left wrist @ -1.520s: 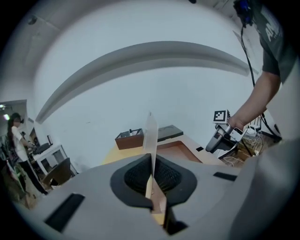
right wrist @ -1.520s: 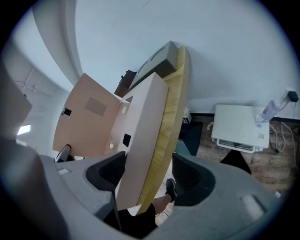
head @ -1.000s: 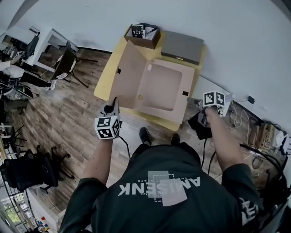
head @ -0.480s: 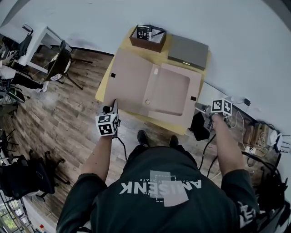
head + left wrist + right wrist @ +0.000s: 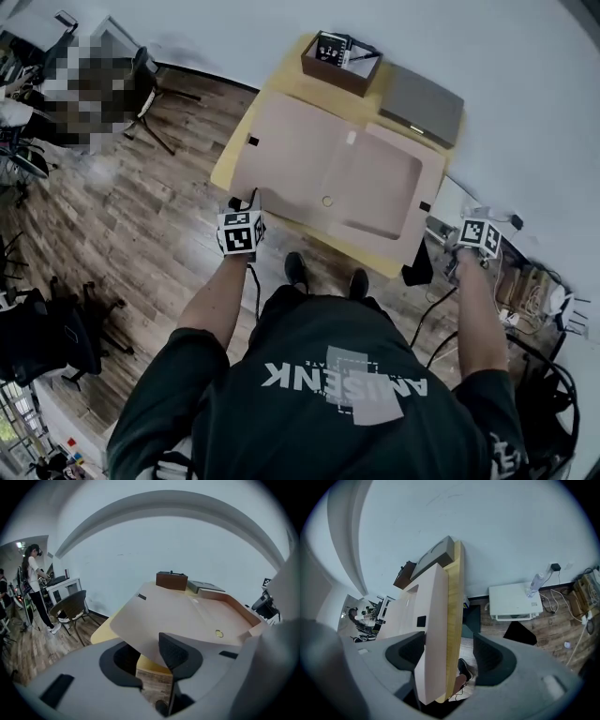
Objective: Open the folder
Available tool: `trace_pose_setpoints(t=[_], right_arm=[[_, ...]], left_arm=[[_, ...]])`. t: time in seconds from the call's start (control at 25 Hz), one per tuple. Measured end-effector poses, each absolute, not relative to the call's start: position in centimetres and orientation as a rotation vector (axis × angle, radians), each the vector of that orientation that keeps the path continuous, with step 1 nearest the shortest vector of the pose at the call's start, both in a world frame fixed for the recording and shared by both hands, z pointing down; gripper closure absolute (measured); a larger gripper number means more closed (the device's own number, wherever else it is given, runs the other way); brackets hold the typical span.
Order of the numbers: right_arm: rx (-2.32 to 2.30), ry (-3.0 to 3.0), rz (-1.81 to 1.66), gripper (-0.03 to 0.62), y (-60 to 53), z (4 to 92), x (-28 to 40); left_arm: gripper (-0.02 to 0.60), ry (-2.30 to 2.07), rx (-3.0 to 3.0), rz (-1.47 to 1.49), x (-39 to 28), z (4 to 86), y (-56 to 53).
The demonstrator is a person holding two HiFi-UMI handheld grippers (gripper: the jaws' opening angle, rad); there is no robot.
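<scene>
Lowered since a second ago: the folder's cover, then standing steeply, now lies almost flat, and the left gripper has come down with it.

Item one, the folder: pale pinkish-tan card, matte and smooth, spread open across the yellow wooden table. We note two parts. The cover is a flat sheet with rounded corners that overhangs the table's left edge, its near corner still lifted a little. The tray half is shallow with a raised rim. A small round eyelet sits near the fold.

Item two, a brown open box, and item three, a flat grey case, both at the table's far edge. Below is a wood-plank floor.

Left gripper: forearm stretched forward, pointing down at the cover's near left corner. Its jaws have just been opening and stand narrowly apart, with the cover's edge between them and no longer pinched.

Right gripper: arm reaching to the folder's near right corner. In its own view the right gripper has its jaws wide apart. They straddle the tray's wall and the table's edge, and the right pad stands clear of them.
</scene>
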State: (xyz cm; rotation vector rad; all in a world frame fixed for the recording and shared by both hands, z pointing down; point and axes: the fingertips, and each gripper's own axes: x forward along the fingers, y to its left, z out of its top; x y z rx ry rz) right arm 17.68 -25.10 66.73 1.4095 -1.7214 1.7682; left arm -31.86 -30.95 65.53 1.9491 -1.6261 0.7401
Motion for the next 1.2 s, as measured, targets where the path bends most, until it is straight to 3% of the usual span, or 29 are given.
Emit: trace_pose_setpoints(t=[0.16,0.76,1.2], right_arm=[[1.437,-1.706,1.781,0.281,-24.9,66.7,17.5],[1.502,-1.673,1.775,0.281,-24.7,66.8,17.5],[1.505,-1.672,1.785,0.281,-24.6,66.9,17.3]], left_arm=[[0.447,-1.638,1.926,0.757,-32.7,66.8,-31.0],[0.230,-1.770,1.825,0.888,-35.5,69.0,-31.6],[0.228,-1.694,1.933,0.978,-35.2,69.1,-32.0]])
